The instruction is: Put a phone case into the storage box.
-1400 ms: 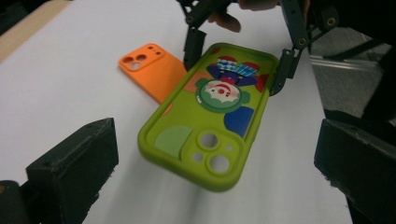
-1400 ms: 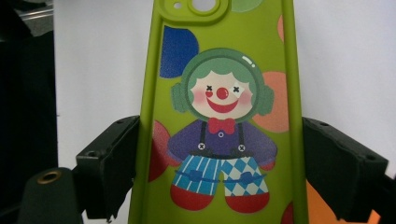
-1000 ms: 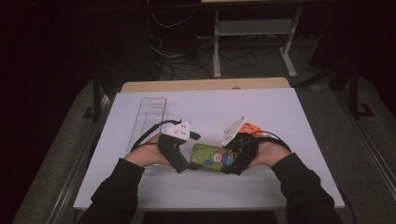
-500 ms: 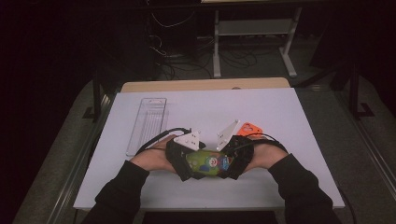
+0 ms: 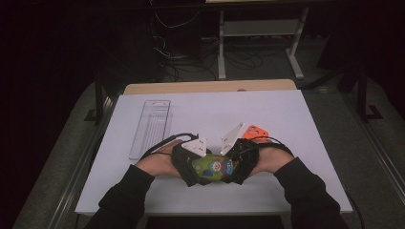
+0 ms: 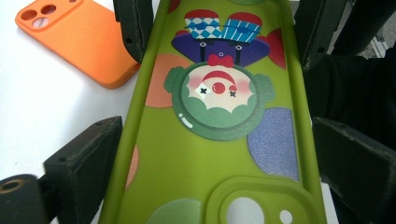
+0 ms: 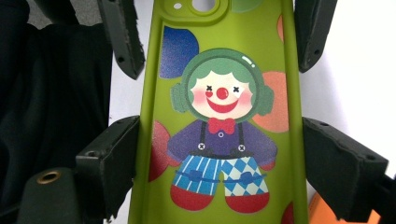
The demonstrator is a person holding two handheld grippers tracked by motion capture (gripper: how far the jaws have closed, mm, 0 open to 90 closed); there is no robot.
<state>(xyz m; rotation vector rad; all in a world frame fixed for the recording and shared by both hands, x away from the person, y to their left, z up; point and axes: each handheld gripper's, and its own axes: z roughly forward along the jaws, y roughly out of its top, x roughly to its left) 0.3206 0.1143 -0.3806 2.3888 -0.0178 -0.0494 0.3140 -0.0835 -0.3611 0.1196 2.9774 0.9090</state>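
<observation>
Gripping one end of a green phone case [image 5: 213,167] each, the two hand-held grippers meet near the middle of the tabletop's near edge. The left hand-held gripper [image 5: 200,164] has just been closing its jaws, and in the left gripper view its pads [image 6: 88,161] stand at the case's two long rims, touching or all but touching them. The right hand-held gripper [image 5: 232,164] is clamped on the opposite end, its pads [image 7: 109,156] tight against both rims in the right gripper view.

The case lies with its long axis running left to right, parallel to the near edge. Its camera cutout [image 6: 259,205] points toward the person's left, and the feet of the printed clown [image 7: 219,126] toward the right. The printed inner face is turned upward.

An orange phone case [image 5: 254,132] lies flat just beyond the right hand-held gripper, nearer the middle of the tabletop. A clear plastic tray [image 5: 151,128] lies toward the far left corner, its long side running front to back.

The tabletop [image 5: 296,119] is covered by a white sheet, with a strip of wood showing at its far edge. Around it the room is dark; cables and a white metal frame [image 5: 260,36] stand on the floor beyond.
</observation>
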